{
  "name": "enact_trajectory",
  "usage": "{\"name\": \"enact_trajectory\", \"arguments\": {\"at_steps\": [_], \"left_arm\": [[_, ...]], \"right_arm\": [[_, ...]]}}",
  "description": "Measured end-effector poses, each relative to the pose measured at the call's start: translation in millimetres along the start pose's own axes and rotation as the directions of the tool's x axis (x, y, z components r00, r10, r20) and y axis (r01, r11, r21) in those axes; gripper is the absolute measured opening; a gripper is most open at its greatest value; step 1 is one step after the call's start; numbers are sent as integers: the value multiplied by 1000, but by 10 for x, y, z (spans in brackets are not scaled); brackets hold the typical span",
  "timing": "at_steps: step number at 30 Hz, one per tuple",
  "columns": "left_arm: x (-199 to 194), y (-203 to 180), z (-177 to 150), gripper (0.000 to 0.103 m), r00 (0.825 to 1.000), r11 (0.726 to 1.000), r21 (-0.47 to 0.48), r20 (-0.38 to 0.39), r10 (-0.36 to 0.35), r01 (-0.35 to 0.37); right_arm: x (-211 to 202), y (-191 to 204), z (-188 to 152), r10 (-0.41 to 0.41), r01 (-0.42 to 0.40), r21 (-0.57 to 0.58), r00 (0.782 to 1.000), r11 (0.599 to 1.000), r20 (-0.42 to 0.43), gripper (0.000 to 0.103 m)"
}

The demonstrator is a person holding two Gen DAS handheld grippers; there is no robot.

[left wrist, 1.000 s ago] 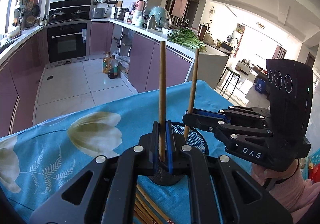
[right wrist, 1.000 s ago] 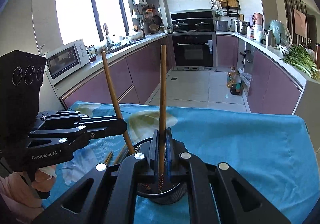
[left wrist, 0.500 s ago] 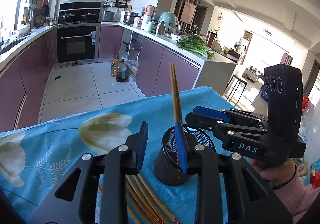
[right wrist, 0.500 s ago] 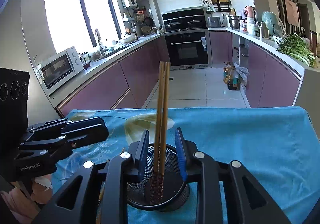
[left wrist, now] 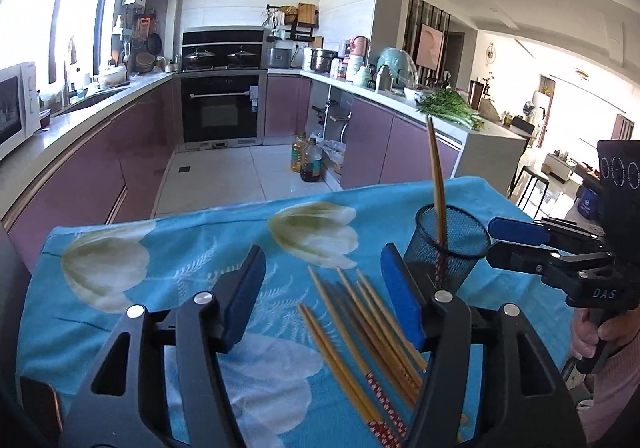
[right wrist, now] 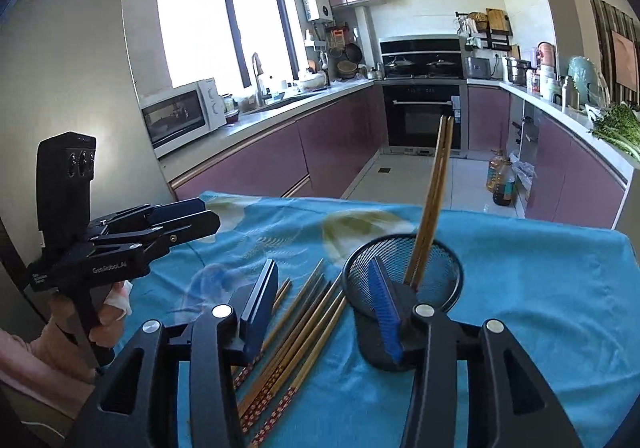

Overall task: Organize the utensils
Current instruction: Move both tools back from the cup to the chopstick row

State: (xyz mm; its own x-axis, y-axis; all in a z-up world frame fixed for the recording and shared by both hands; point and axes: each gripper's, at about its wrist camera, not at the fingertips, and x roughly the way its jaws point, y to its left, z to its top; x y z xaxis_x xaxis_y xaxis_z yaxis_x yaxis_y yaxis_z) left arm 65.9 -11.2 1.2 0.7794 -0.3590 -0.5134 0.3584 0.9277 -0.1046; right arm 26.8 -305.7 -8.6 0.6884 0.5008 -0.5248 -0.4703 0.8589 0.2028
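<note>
A black mesh cup (left wrist: 448, 244) stands on the blue flowered tablecloth (left wrist: 168, 260) and holds two wooden chopsticks (left wrist: 437, 184) leaning together. Several more chopsticks (left wrist: 360, 340) lie flat on the cloth left of the cup. My left gripper (left wrist: 322, 298) is open and empty above these loose chopsticks. My right gripper (right wrist: 324, 306) is open and empty, its right finger in front of the cup (right wrist: 404, 292), with the loose chopsticks (right wrist: 296, 332) below it. The standing pair also shows in the right wrist view (right wrist: 434, 200). Each gripper shows in the other's view, the right one (left wrist: 516, 244) and the left one (right wrist: 200, 220).
The table's far edge drops to a tiled kitchen floor (left wrist: 240, 176). Purple cabinets and counters run along both sides, with an oven (left wrist: 220, 108) at the back. Oil bottles (left wrist: 306, 160) stand on the floor. A microwave (right wrist: 180, 116) sits on the left counter.
Both grippers opened and let go of one chopstick each into the cup. Both have since pulled back and to the left, over the loose chopsticks, jaws spread wider.
</note>
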Motion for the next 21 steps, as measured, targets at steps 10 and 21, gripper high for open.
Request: {"name": "enact_trajectory", "arguments": {"at_steps": [10, 21], "left_arm": [[257, 110, -577, 60, 987, 999, -24, -160, 22, -27], [535, -6, -836, 59, 961, 999, 3, -274, 36, -37]], "right_arm": [[414, 63, -357, -3, 9, 44, 989, 999, -147, 45], [569, -24, -534, -24, 41, 77, 977, 996, -214, 44]]}}
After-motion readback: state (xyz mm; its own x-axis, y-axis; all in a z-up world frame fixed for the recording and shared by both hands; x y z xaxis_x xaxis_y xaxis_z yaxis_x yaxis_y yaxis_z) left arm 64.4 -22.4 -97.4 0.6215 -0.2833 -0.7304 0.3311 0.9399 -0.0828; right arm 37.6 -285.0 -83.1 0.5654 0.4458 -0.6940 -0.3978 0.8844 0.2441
